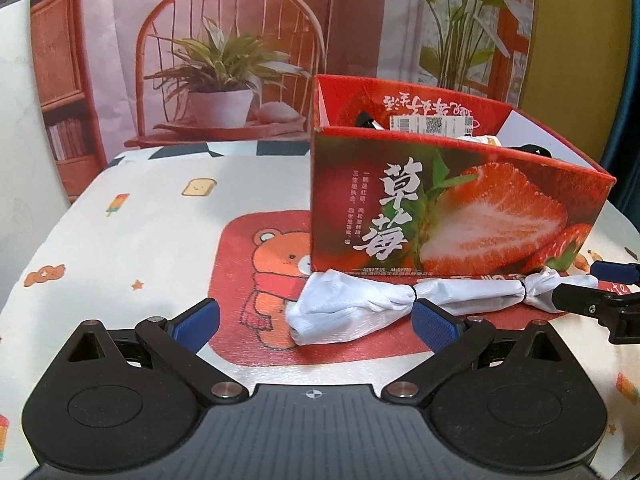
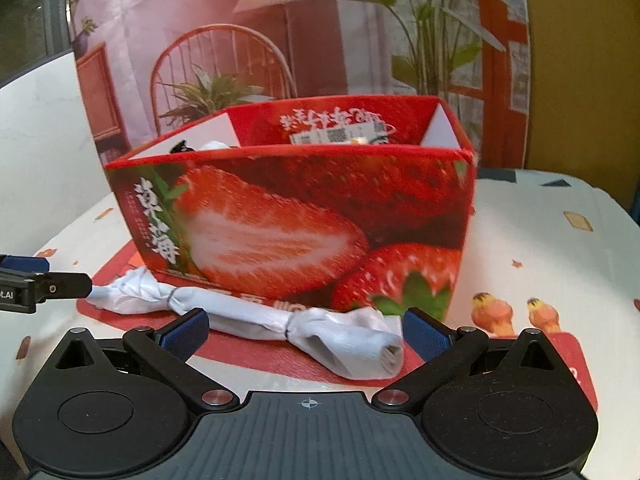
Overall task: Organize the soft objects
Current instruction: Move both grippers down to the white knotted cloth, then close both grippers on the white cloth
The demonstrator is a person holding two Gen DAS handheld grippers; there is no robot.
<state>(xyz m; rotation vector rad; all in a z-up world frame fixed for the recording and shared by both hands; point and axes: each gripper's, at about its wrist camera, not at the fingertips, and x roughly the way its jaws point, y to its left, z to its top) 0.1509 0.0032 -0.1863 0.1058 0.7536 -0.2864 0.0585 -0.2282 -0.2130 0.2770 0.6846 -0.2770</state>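
The left gripper (image 1: 316, 320) and right gripper (image 2: 306, 330) both spread their fingers wide around the cloth (image 1: 360, 304), at the box's (image 1: 460, 216) 6 o'clock.

Rolled cloth (image 1: 404, 300) on the tablecloth (image 1: 132, 240), just before the box (image 1: 452, 216).

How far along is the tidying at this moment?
Done: some items already sit in the strawberry box. In hand: nothing; both grippers, left and right, are open around the ends of the white cloth roll on the table. Left: grasp it and box it.
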